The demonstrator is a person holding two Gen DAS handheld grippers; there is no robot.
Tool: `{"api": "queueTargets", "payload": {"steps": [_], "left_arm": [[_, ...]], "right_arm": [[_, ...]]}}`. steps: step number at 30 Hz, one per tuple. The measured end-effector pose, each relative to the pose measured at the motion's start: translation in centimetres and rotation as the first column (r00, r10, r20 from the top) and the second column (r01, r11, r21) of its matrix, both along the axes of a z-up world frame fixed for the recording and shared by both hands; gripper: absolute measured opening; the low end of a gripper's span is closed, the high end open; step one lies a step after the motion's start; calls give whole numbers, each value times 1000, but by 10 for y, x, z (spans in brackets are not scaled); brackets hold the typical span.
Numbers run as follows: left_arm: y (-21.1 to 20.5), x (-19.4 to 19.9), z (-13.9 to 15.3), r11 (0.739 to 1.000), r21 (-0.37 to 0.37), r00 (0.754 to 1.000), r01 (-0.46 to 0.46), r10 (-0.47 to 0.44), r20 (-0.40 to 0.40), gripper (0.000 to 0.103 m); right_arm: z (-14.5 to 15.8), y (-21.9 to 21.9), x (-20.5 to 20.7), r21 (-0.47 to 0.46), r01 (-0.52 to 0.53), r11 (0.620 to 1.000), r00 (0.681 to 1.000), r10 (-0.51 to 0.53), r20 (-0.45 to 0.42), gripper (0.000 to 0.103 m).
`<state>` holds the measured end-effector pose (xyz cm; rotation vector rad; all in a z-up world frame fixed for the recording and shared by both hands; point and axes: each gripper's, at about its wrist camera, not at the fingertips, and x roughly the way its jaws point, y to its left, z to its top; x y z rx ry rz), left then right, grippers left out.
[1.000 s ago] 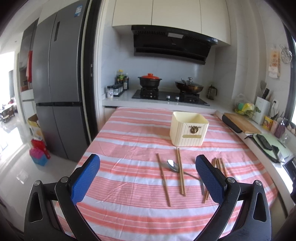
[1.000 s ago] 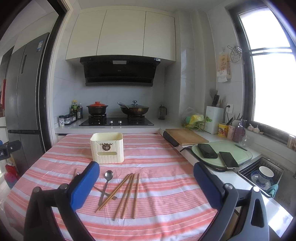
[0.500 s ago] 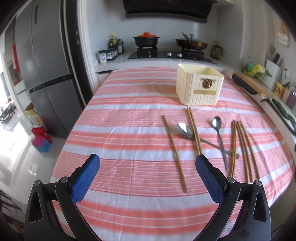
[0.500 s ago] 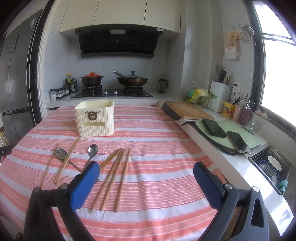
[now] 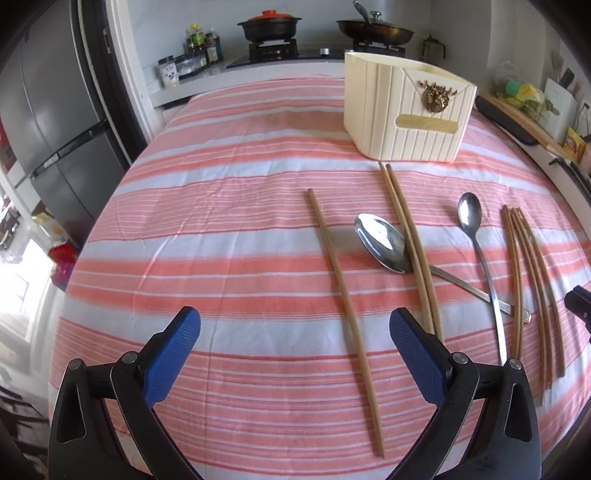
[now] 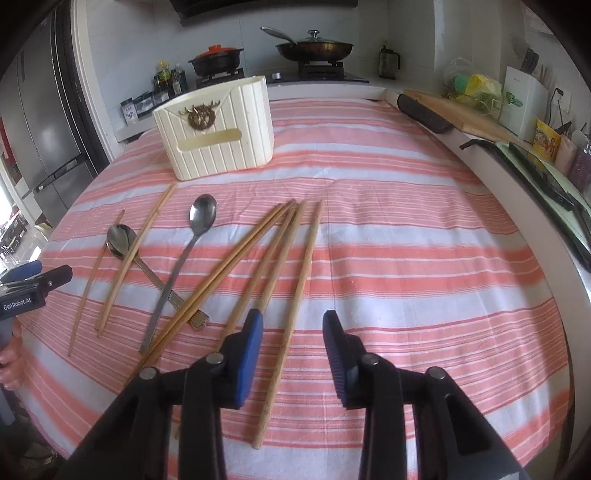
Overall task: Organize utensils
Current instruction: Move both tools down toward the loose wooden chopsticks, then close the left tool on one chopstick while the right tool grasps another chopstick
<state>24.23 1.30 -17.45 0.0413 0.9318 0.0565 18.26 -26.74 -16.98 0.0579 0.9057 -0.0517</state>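
Note:
A cream utensil holder (image 5: 406, 110) stands upright at the far side of the striped table; it also shows in the right wrist view (image 6: 218, 127). Before it lie two metal spoons (image 5: 384, 243) (image 6: 201, 221) and several wooden chopsticks (image 5: 343, 302) (image 6: 295, 295). My left gripper (image 5: 295, 343) is wide open and empty, low over the cloth, with a single chopstick between its fingers. My right gripper (image 6: 291, 343) is partly closed but open, with the rightmost chopstick between its blue fingers (image 6: 251, 350), which do not touch it.
A stove with a pot (image 5: 269, 27) and a pan (image 6: 314, 46) is behind the table. A fridge (image 5: 48, 110) stands at left. A counter with a cutting board (image 6: 461, 114) and a tray runs along the right edge.
Both grippers have moved forward and down toward the utensils. The right gripper's jaws have narrowed around a chopstick. The left stays wide open.

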Motion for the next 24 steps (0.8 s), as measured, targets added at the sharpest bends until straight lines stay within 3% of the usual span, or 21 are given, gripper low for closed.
{"api": "queueTargets", "payload": {"steps": [6,11,16,24], "left_arm": [[4,13,-23,999,45,999,-32,33,-39,102],[17,15,-30,998,55,997,-38,42,-68,103],[21,24,-30,999,46,993,30,-24,-120,103],[33,53,-33,996,-62,958,61,-76,-276,103]], "right_arm": [[-23,8,18,-36,-58,998,995,55,-83,25],[-24,5,21,-107,-48,993,993,36,-116,23],[-21,-4,32,-107,-62,992,985,43,-170,23],[-21,-12,66,-72,-110,991,968,91,-234,26]]}}
